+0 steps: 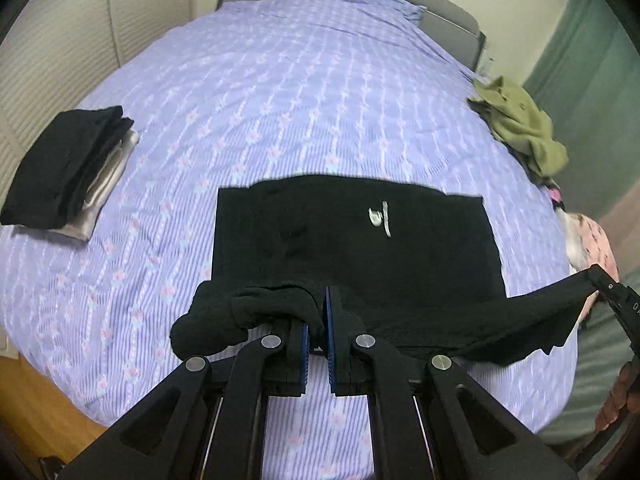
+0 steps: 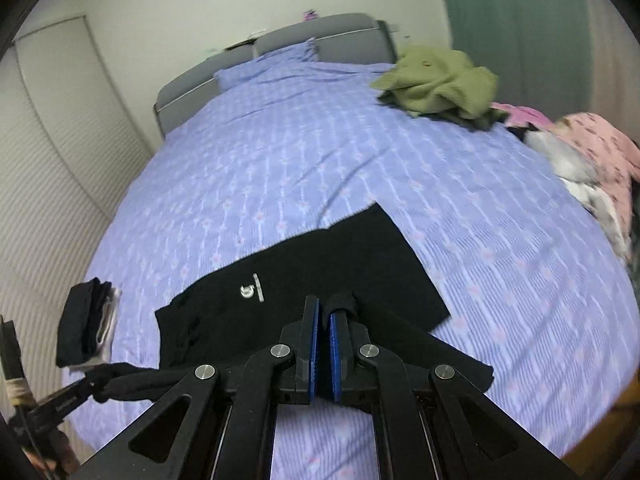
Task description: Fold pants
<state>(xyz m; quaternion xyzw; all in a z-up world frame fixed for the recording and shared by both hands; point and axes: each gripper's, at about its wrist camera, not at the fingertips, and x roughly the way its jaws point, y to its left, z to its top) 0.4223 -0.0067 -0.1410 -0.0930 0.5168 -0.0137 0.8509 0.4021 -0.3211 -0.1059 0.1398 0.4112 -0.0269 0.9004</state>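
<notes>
Lying on the near part of the bed (image 1: 320,92), the black pants (image 1: 352,240) are looking pretty flat already, a rough rectangle of dark fabric spread over the purple striped sheet with little pink flowers. The near edge is getting lifted off the sheet by both grippers, so it's sagging in a loose band between them. On the left end the fabric is bunching into a rolled lump, and on the right end it's stretching out to a thin point.

The left gripper (image 1: 316,320) is pinching that bunched edge, its blue pads nearly together with cloth squeezed between them. The right gripper (image 2: 324,320) is doing the same on its end, jaws closed on a small fold of the pants, with more fabric draping past its right side.

There's a small silvery-white logo (image 1: 379,218) printed on the pants, a rounded mark with a thin line of lettering beside it, but it's too small and blurry to read.

Off to the left, a folded stack of dark clothes (image 1: 66,168) is sitting on something pale grey. An olive green garment (image 2: 438,82) is crumpled near the right edge, with pink patterned fabric (image 2: 600,148) piling up beyond it.
</notes>
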